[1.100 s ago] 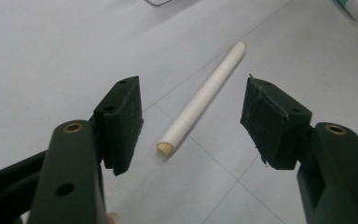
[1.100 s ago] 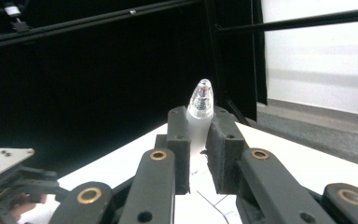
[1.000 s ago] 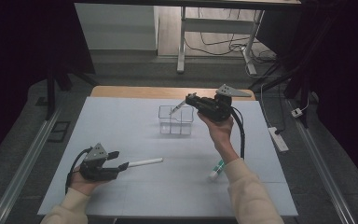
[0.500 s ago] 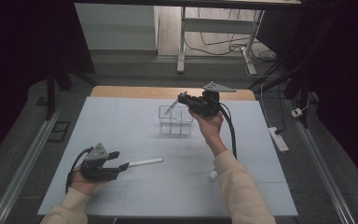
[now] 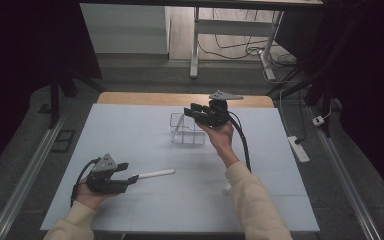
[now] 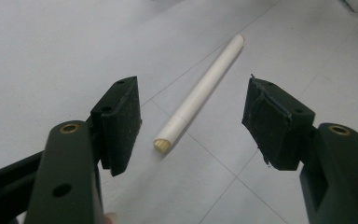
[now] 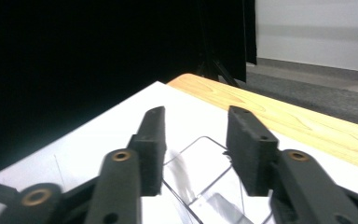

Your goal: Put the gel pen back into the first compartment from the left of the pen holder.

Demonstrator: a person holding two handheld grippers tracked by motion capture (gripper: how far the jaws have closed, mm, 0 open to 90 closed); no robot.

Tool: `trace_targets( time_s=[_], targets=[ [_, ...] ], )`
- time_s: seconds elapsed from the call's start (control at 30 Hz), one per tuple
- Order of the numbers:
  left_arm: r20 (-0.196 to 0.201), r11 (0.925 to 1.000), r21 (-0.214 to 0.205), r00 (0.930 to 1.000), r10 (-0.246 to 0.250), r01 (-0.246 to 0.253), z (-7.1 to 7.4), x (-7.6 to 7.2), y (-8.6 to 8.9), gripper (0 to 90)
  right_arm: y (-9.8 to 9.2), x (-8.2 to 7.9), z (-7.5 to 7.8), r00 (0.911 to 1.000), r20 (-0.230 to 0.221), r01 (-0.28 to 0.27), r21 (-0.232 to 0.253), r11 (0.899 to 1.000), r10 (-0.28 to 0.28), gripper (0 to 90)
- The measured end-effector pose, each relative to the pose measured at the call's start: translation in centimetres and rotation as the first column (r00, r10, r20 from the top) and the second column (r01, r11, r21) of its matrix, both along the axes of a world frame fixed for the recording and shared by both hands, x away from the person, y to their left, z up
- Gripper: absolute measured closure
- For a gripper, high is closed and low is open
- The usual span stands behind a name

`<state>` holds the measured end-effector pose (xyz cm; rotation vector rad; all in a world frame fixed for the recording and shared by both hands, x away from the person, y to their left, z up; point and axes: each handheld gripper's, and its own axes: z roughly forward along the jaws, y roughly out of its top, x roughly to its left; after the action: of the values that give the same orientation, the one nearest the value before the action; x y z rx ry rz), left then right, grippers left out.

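A white paper tube (image 5: 155, 174) (image 6: 200, 93) lies on the white table cover (image 5: 130, 130). My left gripper (image 5: 130, 178) (image 6: 191, 116) rests low at the front left, open, with the tube's near end between its jaws and untouched. My right gripper (image 5: 192, 112) (image 7: 196, 144) hovers over a clear plastic box (image 5: 187, 131) (image 7: 205, 186) at the back middle. Its jaws have just been opening and nothing is between them. A thin white stick (image 5: 178, 127) leans inside the box.
Another small white piece (image 5: 226, 189) lies by the right sleeve. The wooden table edge (image 5: 180, 98) shows behind the cover. A power strip (image 5: 299, 149) lies on the floor at the right, and metal rails run along both sides.
The right gripper came down toward the clear box and opened, and the white stick it held now leans in the box. The left gripper stayed put.
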<state>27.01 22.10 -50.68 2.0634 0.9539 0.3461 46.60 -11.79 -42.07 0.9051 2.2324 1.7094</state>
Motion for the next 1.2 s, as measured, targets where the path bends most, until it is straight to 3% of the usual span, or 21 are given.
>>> trace_targets(
  time_s=[0.57, 1.2],
  targets=[
    [-0.003, 1.0, 0.001, 1.0, 0.004, -0.004, 0.0, 0.1, 0.0, 36.0, -2.8, -1.8, 0.0, 0.9992, 0.039, -0.003, -0.018, 1.0, 0.003, 48.7],
    [-0.005, 0.9999, 0.009, 1.0, 0.006, -0.006, -0.1, 0.2, -0.1, 36.0, -7.0, -5.4, -1.1, 0.9986, 0.048, -0.019, -0.024, 1.0, 0.021, 47.9]
  ],
)
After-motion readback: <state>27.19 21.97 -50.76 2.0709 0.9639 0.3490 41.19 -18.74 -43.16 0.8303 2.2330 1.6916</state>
